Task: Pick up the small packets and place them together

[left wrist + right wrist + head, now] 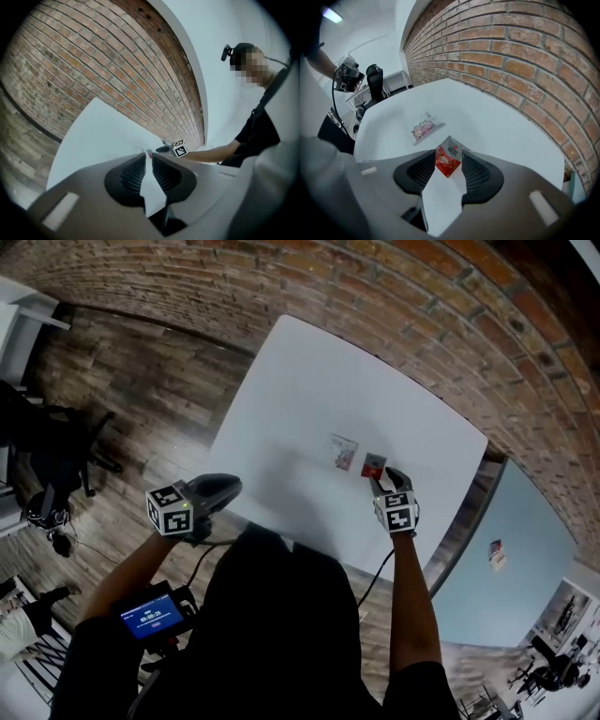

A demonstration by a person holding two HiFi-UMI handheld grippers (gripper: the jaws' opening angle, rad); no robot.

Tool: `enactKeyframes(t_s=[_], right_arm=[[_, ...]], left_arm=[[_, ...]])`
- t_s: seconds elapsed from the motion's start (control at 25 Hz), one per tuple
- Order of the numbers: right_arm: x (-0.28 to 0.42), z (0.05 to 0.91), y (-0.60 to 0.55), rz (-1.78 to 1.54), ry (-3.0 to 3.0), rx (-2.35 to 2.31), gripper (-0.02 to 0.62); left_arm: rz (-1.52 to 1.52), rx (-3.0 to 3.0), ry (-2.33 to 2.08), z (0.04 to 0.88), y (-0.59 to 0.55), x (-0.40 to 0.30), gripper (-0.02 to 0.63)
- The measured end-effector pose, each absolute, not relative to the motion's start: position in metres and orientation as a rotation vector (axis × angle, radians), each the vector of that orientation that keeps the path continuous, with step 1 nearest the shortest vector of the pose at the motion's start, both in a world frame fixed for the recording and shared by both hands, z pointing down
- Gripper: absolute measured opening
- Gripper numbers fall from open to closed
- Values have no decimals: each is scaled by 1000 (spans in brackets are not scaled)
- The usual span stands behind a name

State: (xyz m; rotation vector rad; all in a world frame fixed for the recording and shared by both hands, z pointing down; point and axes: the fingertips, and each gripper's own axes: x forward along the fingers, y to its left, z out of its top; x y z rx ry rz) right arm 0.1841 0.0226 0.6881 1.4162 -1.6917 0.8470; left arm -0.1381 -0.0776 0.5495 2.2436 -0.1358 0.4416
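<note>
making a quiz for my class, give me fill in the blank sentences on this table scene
1. The right gripper's opening jaws have a mostly ____ packet between them.
2. The left gripper's closing jaws have ____ between them.
3. The wall beyond the white table is ____.
Missing words: red; nothing; brick.

Wide bare table (291, 399) around pale packet (343, 452) and red packet (373, 465), just beside each other; brick wall (422, 324) beyond far edge.
</note>
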Motion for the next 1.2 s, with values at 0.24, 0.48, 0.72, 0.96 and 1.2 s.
enactKeyframes(t_s=[0.24, 0.48, 0.72, 0.96, 1.2], right_arm=[[192, 708, 12, 874, -1685, 1392, 190], [192, 721, 18, 922, -1589, 1436, 198], [187, 718, 23, 958, -1529, 1522, 193], [186, 691, 19, 953, -1585, 1622, 225], [158, 594, 41, 896, -1667, 1920, 133]], left_arm=[[315, 2154, -373, 555, -61, -166, 43], [328, 2164, -371, 560, -55, -158, 43], [310, 2169, -394, 557, -63, -156, 43], [299, 2233, -353, 543, -67, -143, 43], [273, 2425, -262, 504, -83, -114, 2]])
